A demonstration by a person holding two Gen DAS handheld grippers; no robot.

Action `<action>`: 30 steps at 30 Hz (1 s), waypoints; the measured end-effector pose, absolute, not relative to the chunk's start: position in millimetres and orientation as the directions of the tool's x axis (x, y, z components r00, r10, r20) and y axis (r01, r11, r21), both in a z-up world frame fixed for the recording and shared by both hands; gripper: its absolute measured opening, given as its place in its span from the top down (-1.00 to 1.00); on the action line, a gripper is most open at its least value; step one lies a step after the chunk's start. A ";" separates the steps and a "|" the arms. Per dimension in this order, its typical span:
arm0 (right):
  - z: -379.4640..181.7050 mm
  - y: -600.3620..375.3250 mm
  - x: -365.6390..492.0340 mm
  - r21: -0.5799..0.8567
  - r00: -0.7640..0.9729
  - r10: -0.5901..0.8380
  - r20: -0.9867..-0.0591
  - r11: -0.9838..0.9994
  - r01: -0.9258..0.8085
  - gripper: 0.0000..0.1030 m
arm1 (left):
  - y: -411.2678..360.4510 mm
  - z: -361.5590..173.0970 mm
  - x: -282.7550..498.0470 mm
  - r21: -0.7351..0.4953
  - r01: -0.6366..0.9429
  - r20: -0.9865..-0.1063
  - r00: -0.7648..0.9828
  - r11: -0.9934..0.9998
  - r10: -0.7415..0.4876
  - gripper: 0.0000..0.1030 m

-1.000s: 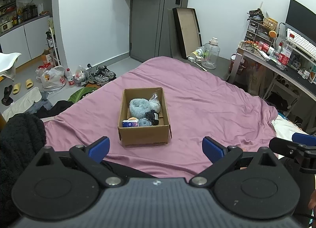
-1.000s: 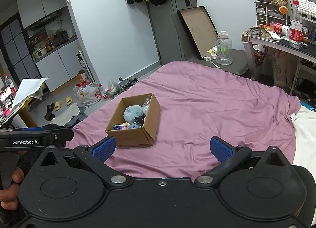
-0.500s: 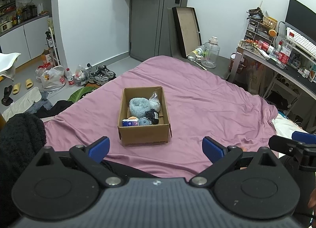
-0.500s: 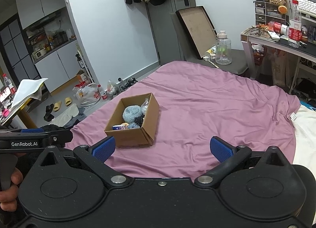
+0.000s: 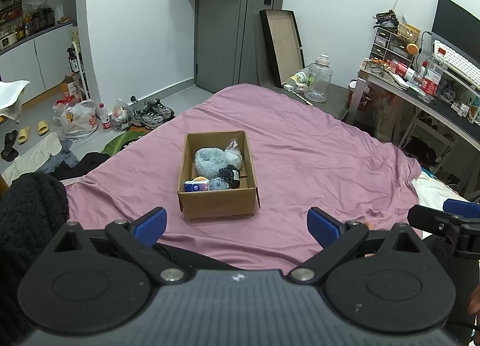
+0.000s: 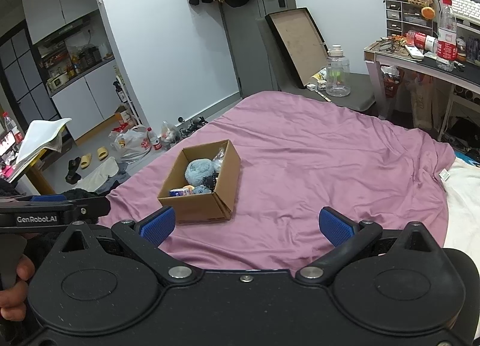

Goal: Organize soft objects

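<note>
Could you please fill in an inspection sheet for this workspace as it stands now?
Surface: purple bedsheet, wrinkled, covering the bed.
Job's things: open cardboard box on the sheet, holding a fluffy blue item, a clear plastic bag, a dark item and a small blue packet.
Clutter: nothing seen on the sheet outside the box.
Grippers: left gripper and right gripper both open, empty, short of the box.
Cables: nothing seen on the bed.
Surroundings: shoes and plastic bags on the floor; crowded desk.
</note>
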State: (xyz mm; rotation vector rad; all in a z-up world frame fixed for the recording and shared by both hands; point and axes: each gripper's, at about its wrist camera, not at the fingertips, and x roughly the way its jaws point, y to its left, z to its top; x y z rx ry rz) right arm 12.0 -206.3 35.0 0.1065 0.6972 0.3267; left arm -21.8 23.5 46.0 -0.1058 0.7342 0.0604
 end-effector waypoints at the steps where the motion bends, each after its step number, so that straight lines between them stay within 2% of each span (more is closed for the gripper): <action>1: 35.5 -206.4 11.3 0.207 0.718 0.334 -0.611 0.942 -0.263 -1.00 | 23.4 45.8 -21.7 -0.075 -0.092 -0.671 0.741 0.993 0.018 -0.93; 30: 34.3 -210.3 13.2 0.193 0.721 0.320 -0.615 0.947 -0.255 -1.00 | 21.6 45.4 -18.7 -0.050 -0.082 -0.684 0.729 0.995 0.025 -0.93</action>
